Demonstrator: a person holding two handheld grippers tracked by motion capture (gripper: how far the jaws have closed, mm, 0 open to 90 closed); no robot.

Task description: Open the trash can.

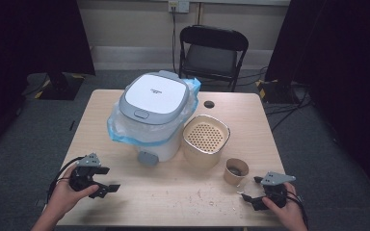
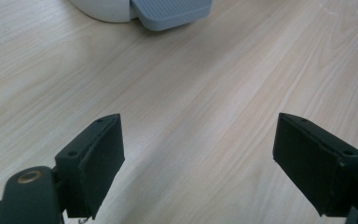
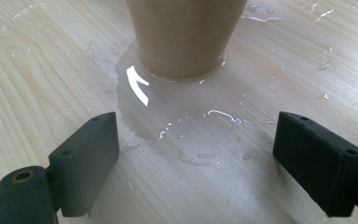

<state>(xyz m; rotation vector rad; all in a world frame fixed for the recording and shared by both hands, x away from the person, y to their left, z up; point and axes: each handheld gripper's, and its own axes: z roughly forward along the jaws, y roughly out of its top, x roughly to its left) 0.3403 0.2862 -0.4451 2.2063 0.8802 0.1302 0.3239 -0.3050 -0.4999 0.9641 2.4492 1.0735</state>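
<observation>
Both grippers rest low over the surface (image 1: 173,192), jaws apart and empty: left gripper (image 1: 107,179) near-left, right gripper (image 1: 250,191) just beside the cup (image 1: 235,171), which stands in a puddle (image 3: 186,126).

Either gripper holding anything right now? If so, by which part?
Nothing is held. The left gripper has open jaws over bare table. The right gripper is open too, with the paper cup standing ahead of it, untouched, in a puddle.

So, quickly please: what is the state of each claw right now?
Left claw: open, holding nothing, above the bare table.
Right claw: open, holding nothing, pointing at the paper cup.
</observation>
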